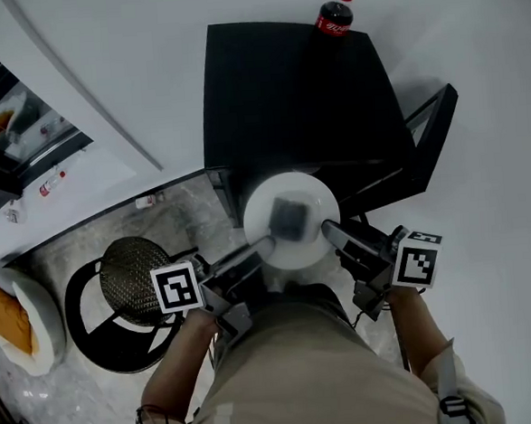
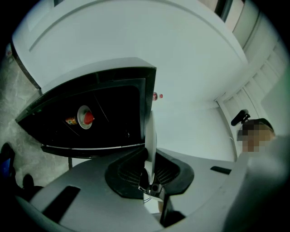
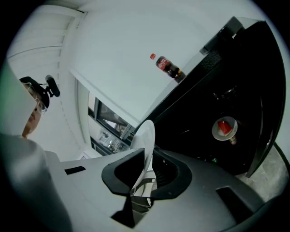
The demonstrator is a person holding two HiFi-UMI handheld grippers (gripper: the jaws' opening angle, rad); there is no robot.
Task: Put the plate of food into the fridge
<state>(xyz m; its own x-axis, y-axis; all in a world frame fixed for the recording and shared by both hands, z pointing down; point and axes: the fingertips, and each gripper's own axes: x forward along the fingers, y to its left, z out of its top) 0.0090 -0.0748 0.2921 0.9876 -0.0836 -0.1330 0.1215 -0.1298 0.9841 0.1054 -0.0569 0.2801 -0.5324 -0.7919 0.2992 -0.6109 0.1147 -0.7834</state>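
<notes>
A white plate (image 1: 291, 219) with a dark square piece of food (image 1: 290, 216) hangs level in front of me, just before the black fridge (image 1: 284, 87). My left gripper (image 1: 266, 245) is shut on the plate's left rim. My right gripper (image 1: 329, 232) is shut on its right rim. In the left gripper view the plate (image 2: 150, 140) shows edge-on between the pads of the left gripper (image 2: 149, 170). The right gripper view shows the plate's rim (image 3: 146, 140) pinched in the right gripper (image 3: 146, 170). The fridge's glossy front (image 3: 235, 90) fills the right of that view.
A cola bottle (image 1: 334, 13) stands on the fridge's top at the back. A dark panel (image 1: 427, 127) juts out at the fridge's right. A round black wire stool (image 1: 130, 279) stands by my left side, a white dish with orange food (image 1: 19, 319) further left.
</notes>
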